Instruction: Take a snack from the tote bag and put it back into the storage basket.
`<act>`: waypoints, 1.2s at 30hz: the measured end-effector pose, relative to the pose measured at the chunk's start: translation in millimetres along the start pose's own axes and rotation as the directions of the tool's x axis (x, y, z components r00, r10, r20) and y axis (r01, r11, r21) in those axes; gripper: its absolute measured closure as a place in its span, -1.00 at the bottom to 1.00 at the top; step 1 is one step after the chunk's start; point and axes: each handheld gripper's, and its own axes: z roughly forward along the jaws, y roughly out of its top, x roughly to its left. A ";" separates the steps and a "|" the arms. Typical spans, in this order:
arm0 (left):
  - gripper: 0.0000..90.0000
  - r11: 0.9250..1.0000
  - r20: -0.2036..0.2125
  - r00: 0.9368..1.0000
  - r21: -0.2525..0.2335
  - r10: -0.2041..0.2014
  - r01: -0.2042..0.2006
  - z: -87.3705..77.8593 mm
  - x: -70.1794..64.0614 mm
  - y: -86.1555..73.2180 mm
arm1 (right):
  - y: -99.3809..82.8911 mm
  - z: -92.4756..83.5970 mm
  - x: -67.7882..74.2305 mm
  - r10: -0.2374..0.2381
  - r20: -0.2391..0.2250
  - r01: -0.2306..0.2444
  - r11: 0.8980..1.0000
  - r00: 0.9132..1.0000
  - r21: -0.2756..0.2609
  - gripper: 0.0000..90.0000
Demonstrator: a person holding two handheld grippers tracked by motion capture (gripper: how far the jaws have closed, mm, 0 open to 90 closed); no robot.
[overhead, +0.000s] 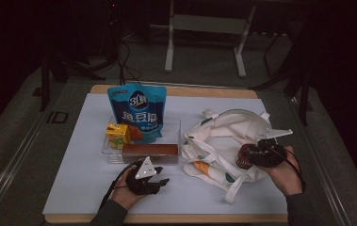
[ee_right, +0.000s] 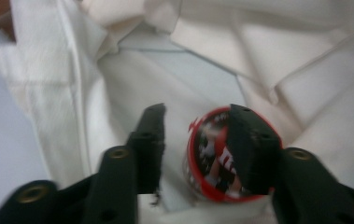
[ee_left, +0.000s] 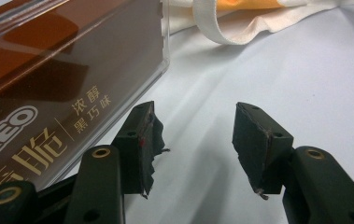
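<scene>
Red can at near-right of surface, over mouth of white tote bag, likely for dropping inside. Right claw narrowing, can between jaws; blur hides whether both pads touch. Left claw near-left, half-wide, empty, parked beside brown biscuit box. Farther: clear tray, yellow carton, blue snack pouch.

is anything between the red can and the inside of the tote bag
Nothing visible. The red can sits between the right gripper's fingers, over the tote bag's open mouth, whose cloth is spread apart. No fold or strap crosses in front of it.
</scene>
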 end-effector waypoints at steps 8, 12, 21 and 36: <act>0.10 1.000 0.000 1.000 0.001 0.003 -0.003 0.1 -0.3 0.0 | -12.9 -0.4 7.3 -0.087 -0.005 0.087 0.994 0.996 0.072 0.98; 0.10 1.000 0.000 1.000 0.000 0.002 -0.002 0.1 -0.3 0.0 | -20.8 0.2 5.7 -0.089 -0.012 0.090 0.991 0.996 0.097 1.00; 0.10 1.000 -0.001 1.000 0.002 0.004 -0.004 0.3 -0.4 0.1 | -35.2 3.8 -4.2 -0.074 0.032 0.067 0.982 0.997 0.174 1.00; 0.10 1.000 -0.001 1.000 0.003 0.005 -0.005 0.3 -0.3 0.1 | -36.2 5.7 -9.7 -0.056 0.073 0.041 0.981 0.996 0.192 1.00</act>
